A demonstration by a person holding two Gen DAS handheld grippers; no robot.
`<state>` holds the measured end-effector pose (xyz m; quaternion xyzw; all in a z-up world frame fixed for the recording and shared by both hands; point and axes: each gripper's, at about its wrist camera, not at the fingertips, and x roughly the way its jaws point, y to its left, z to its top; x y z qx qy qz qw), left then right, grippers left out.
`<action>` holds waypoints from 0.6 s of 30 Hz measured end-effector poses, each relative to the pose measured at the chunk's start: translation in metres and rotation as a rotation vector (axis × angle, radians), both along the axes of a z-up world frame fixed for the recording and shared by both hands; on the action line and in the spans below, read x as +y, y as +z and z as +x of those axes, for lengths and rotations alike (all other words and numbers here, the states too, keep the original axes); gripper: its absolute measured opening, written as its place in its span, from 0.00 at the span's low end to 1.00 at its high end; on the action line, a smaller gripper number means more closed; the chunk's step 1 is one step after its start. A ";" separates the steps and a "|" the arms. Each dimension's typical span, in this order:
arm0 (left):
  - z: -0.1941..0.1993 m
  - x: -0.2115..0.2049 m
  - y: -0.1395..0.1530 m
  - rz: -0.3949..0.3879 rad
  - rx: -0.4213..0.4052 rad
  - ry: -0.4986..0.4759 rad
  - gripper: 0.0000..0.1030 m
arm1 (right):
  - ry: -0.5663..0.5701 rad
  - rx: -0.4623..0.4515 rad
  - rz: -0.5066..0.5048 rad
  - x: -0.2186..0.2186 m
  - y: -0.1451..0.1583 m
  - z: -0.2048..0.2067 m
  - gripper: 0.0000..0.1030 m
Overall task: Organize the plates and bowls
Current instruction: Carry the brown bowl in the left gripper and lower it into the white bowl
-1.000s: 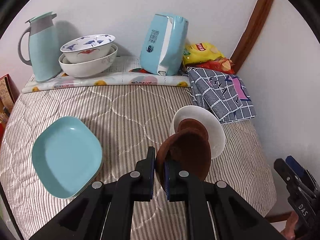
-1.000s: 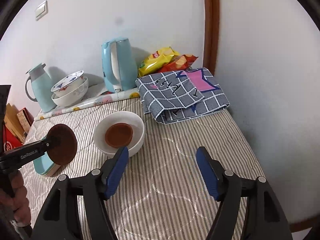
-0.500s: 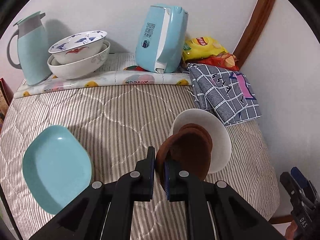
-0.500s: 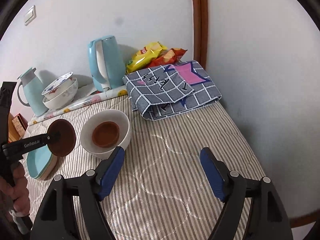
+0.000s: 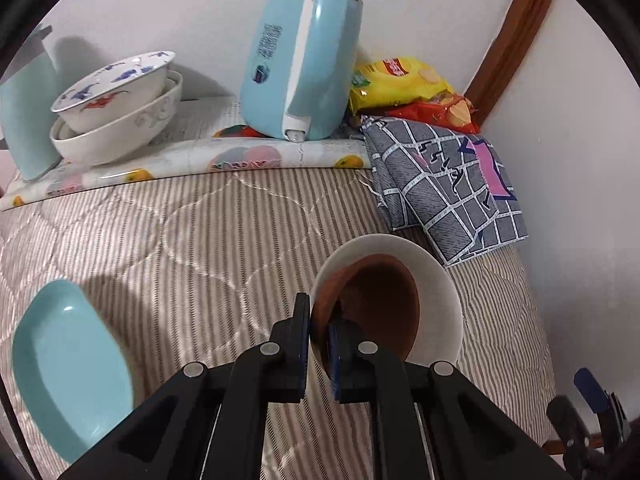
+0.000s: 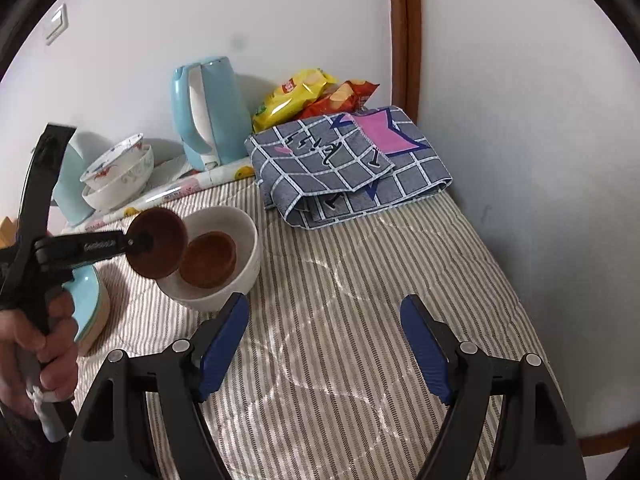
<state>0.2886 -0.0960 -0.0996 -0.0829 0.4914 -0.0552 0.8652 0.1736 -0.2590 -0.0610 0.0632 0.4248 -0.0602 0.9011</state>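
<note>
Left gripper (image 5: 319, 334) — you pinch a brown dish (image 6: 158, 243) by its rim, tilted over the white bowl (image 6: 244, 258), ready to nest on its twin (image 6: 208, 259). Right gripper (image 6: 324, 350) — jaws wide, empty, hovering nearby.

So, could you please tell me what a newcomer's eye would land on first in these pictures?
First, the small brown dish pinched on edge in the left gripper, held tilted over the rim of the white bowl, where a second brown dish lies. Next, the tall light-blue kettle against the back wall, beside the yellow and red snack bags. The right gripper hovers wide open over the striped quilt.
</note>
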 end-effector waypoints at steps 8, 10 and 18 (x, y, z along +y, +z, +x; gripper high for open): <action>0.012 -0.013 -0.013 0.000 0.024 -0.026 0.09 | 0.001 0.026 0.012 -0.003 -0.008 0.004 0.75; 0.014 -0.015 -0.016 -0.003 0.031 -0.029 0.09 | 0.001 0.031 0.013 -0.003 -0.009 0.005 0.75; 0.020 -0.022 -0.025 -0.042 0.064 -0.046 0.10 | -0.005 0.050 -0.013 -0.001 -0.015 0.005 0.75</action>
